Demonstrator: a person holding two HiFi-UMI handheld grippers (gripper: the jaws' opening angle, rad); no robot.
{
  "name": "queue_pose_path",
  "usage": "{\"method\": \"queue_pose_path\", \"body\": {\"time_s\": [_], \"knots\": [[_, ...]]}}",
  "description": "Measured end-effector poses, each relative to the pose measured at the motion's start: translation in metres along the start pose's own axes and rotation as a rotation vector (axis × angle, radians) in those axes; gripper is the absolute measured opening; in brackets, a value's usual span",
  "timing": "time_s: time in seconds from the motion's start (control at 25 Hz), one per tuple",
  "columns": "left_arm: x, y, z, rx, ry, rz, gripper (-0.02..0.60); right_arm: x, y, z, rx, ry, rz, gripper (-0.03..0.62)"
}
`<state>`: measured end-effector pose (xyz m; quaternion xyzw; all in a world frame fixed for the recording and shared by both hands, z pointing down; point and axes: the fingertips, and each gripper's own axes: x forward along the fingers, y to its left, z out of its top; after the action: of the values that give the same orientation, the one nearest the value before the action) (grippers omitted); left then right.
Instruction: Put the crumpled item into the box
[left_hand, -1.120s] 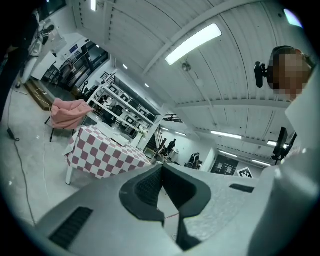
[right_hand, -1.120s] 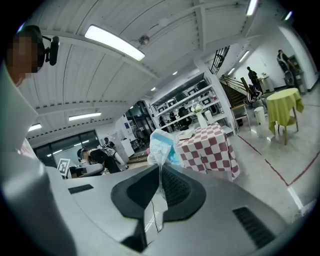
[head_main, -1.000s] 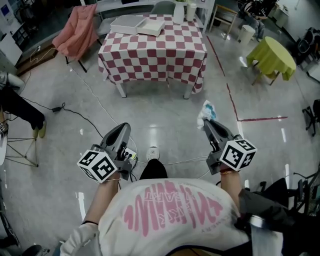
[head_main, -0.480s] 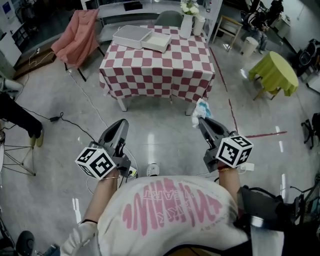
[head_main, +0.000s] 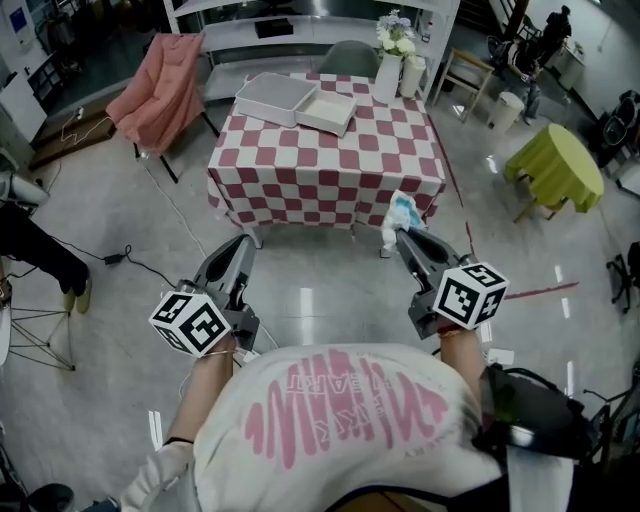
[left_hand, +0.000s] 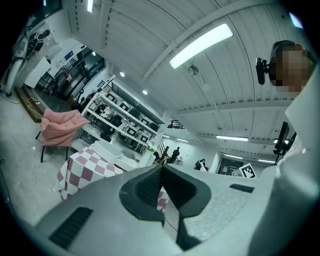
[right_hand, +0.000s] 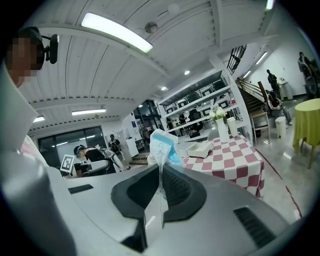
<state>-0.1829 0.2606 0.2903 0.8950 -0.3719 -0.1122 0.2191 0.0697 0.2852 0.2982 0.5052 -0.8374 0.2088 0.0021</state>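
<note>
Checked table (head_main: 330, 170), box (head_main: 327, 112) at its far edge; open floor (head_main: 320, 290) before it. Right gripper (head_main: 402, 236), held about level, jaws clamped on crumpled item (head_main: 403, 211), short of the table. Left gripper (head_main: 243, 244), level alongside, jaws together, empty.

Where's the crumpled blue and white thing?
The crumpled item is pinched in the right hand-held gripper, at the head view's right, just short of the checkered table.

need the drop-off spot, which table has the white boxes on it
The red-and-white checkered table straight ahead; the round yellow-green table off to the right shows none.
</note>
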Motion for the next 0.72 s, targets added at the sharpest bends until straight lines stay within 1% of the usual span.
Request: {"method": "queue_pose_path", "body": {"time_s": [0.12,0.24,0.56,0.72], "knots": [[0.013,0.018,0.011,0.004,-0.021,0.009,0.008,0.02,-0.007,0.007,-0.001,-0.001,0.001,0.017],[0.023,0.032,0.017,0.01,-0.022,0.009,0.008,0.035,-0.014,0.01,0.005,0.003,-0.008,0.017],[0.037,0.051,0.024,0.012,-0.009,-0.019,0.008,0.056,-0.022,0.012,0.015,-0.004,-0.028,0.015],[0.038,0.054,0.023,0.028,-0.002,-0.031,0.008,0.058,-0.022,0.007,0.023,-0.007,-0.038,0.017]]}}
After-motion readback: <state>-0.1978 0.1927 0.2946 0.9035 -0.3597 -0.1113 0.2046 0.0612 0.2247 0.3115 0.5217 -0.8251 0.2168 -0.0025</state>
